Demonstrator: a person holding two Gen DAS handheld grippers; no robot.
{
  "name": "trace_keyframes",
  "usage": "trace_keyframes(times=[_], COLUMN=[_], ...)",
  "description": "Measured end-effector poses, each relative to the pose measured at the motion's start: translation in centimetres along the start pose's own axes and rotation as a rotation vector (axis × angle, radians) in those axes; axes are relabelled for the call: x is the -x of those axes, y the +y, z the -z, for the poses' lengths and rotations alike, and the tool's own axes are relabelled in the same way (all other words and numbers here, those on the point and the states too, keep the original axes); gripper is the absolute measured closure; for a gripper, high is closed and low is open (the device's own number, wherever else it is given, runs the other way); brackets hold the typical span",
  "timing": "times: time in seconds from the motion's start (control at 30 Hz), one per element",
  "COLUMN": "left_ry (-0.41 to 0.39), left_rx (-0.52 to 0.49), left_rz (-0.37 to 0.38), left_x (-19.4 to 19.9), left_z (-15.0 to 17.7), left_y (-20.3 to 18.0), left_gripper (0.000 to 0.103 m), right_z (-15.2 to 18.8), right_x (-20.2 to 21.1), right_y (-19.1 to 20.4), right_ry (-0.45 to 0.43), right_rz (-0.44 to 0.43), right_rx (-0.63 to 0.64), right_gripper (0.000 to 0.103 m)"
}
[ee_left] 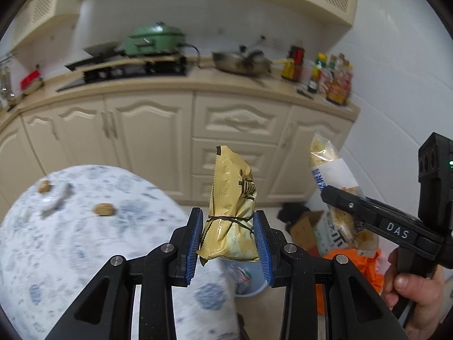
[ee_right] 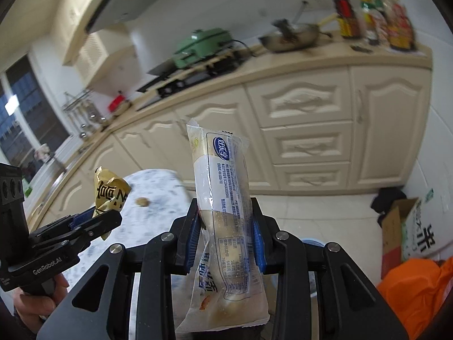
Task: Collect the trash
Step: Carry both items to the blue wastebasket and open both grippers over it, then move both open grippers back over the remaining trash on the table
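My left gripper [ee_left: 228, 226] is shut on a crumpled gold snack wrapper [ee_left: 230, 198], which stands upright between the blue pads. My right gripper [ee_right: 225, 226] is shut on a clear and white plastic food packet [ee_right: 223, 198] with blue print. In the left wrist view the right gripper [ee_left: 334, 195] with its packet [ee_left: 329, 167] hangs to the right, held by a hand [ee_left: 410, 283]. In the right wrist view the left gripper [ee_right: 104, 216] with the gold wrapper [ee_right: 109, 192] shows at the left. A pale blue waste bin [ee_left: 246, 280] with rubbish inside sits on the floor just below the left gripper's fingers.
A round table with a blue-and-white cloth [ee_left: 70, 240] lies at the left, with brown scraps [ee_left: 104, 209] and a white scrap [ee_left: 55, 202] on it. Cream kitchen cabinets [ee_left: 235, 119] stand behind. A cardboard box [ee_right: 396, 232] and an orange bag [ee_right: 413, 291] lie on the floor at the right.
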State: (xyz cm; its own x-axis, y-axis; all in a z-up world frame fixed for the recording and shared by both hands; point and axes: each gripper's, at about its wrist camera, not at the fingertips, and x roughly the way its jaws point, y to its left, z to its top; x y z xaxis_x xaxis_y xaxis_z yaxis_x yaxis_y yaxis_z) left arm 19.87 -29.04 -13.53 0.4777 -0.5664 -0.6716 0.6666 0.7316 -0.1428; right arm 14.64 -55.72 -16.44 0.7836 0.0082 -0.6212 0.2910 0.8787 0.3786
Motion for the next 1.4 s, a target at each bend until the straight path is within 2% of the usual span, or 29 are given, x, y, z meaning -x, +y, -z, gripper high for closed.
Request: trace_keyframes(times=[0.27,0.5,0.73,0.87,0.9,0.93,0.97,1.07,1.1,1.17,1.2,1.4], left_ry=[0.164,0.295,0.385,0.423,0.429,0.428,0.418,0.365,0.357,0.336,0.323,0.263], left_rx=[-0.040,-0.064,-0.074,-0.099,-0.107,-0.113,-0.117,-0.122,-0.124,-0.123,-0.119,-0.121], left_rz=[0.050,0.071,0.077,0.059,0.049,0.041,0.031,0.007,-0.004,-0.025,-0.029,-0.052], left_x=[-10.8,-20.1,-26.9,-30.6,-31.2,-31.5,-31.8,-31.5,-31.4,-31.0,-30.9,-27.7], left_z=[-2.5,-4.4,-5.1,-5.2,-5.4,-5.4,-5.7,-6.2,-6.4,-6.5,-6.8,-6.4], left_y=[-3.0,-4.2,-4.9,-5.4,-5.5,-5.8,-5.9,-6.0,-6.0,-5.9,-5.9,-6.1], left_gripper=[0.071,0.071,0.070,0.067,0.064,0.052,0.036,0.013,0.010,0.006,0.006,0.005], right_z=[1.2,2.8,4.3,4.8,4.9,5.0,5.1,5.3,5.3,5.4,5.4,5.3], right_x=[-4.3,-8.0,-11.3,-13.1,-13.5,-13.7,-13.8,-13.5,-13.3,-12.9,-12.7,-11.4], right_y=[-7.2,-11.2,-14.2,-15.6,-15.8,-16.0,-16.2,-16.5,-16.6,-16.9,-17.0,-15.9], right_ry=[0.088,0.166,0.233,0.262,0.271,0.271,0.266,0.259,0.254,0.248,0.251,0.246], right_rz=[0.068,0.102,0.119,0.133,0.135,0.135,0.137,0.161,0.168,0.199,0.222,0.231], right_rx=[-0.113,-0.181,-0.236,-0.261,-0.266,-0.271,-0.281,-0.293,-0.298,-0.309,-0.313,-0.303], right_gripper=[0.071,0.071,0.071,0.067,0.065,0.059,0.051,0.034,0.030,0.007,0.001,0.000])
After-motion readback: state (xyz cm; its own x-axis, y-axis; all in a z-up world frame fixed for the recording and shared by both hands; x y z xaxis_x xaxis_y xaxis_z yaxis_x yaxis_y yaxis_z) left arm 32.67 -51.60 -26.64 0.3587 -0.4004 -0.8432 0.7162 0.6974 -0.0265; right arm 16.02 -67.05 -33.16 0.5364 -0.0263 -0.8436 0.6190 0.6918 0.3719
